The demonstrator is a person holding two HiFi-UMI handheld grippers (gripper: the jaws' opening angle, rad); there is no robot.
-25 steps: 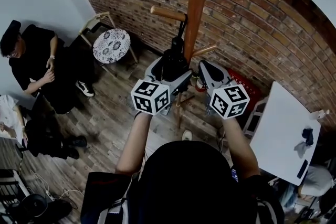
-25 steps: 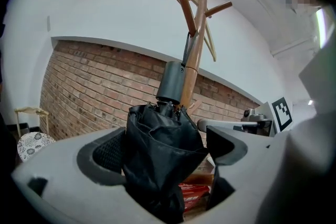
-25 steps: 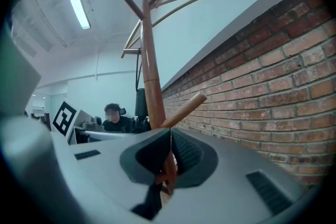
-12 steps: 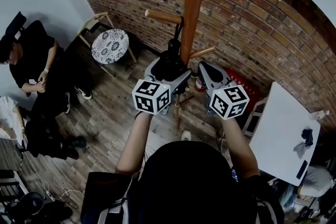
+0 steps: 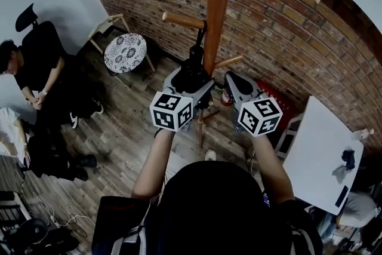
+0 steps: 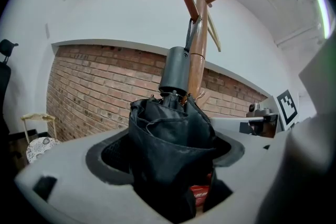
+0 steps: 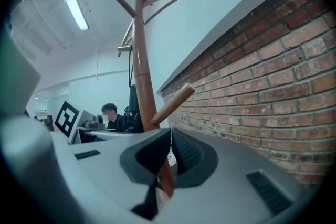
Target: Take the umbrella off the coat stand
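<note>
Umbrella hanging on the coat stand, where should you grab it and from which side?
Grip the umbrella by its bunched black fabric, below its hard grey handle. It hangs upright by a strap from a peg, close against the pole, so come from the open side facing away from the pole.

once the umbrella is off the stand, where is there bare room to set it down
Bare wood floor lies open between the patterned stool, the seated person and the coat stand. Most of the white table is bare; small dark things sit at its far end. Crowded: around the coat stand's foot, with a red item, and the cables at lower left.
</note>
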